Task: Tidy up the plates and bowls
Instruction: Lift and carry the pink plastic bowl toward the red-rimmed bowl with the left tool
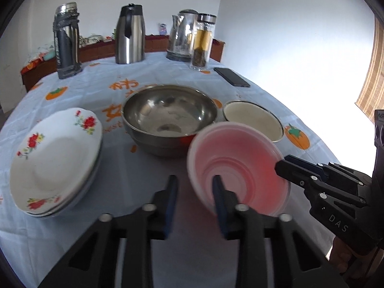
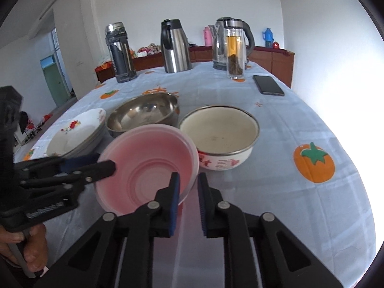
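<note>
Right tool [image 2: 188, 199] clamps the pink bowl's [image 2: 148, 165] near rim, left tool [image 1: 195, 201] apart beside it. Keep it level, lower squarely into the steel bowl [image 2: 144, 115].

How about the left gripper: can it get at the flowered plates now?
Probably yes. The left gripper stands open, and only bare cloth lies between it and the flowered plates. The pink bowl crowds its right finger, not that side.
</note>
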`<control>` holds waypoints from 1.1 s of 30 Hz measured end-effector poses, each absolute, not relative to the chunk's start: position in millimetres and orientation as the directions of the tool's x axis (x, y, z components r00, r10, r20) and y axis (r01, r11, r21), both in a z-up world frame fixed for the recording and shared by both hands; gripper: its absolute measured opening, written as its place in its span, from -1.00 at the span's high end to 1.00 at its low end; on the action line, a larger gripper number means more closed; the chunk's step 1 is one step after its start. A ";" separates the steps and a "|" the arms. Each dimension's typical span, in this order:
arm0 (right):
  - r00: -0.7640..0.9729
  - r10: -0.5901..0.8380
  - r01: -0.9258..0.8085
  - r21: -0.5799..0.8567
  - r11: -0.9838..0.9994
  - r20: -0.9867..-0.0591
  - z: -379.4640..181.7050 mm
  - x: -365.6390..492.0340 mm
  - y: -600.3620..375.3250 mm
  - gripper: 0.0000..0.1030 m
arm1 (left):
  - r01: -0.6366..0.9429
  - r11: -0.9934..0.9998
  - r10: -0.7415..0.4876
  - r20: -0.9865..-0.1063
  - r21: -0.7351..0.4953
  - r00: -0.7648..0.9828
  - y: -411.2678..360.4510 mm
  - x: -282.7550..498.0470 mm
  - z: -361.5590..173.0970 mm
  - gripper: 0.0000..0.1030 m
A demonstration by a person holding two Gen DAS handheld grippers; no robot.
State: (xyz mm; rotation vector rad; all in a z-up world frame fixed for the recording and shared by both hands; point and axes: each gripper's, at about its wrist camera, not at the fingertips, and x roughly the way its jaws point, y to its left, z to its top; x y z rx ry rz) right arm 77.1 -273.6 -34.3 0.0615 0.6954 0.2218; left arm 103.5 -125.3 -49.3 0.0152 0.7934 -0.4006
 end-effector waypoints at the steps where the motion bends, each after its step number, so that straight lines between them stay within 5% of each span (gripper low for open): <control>1: 0.747 0.224 -0.184 0.129 0.974 -0.626 -33.9 77.1 -273.1 0.75 | 0.361 0.923 -0.345 -0.695 -0.130 0.630 -126.9 103.0 -49.5 0.62; 33: 0.807 0.233 -0.232 0.071 0.970 -0.543 30.2 89.5 -250.5 0.76 | 0.346 0.930 -0.348 -0.590 -0.122 0.728 -103.9 112.3 18.0 0.64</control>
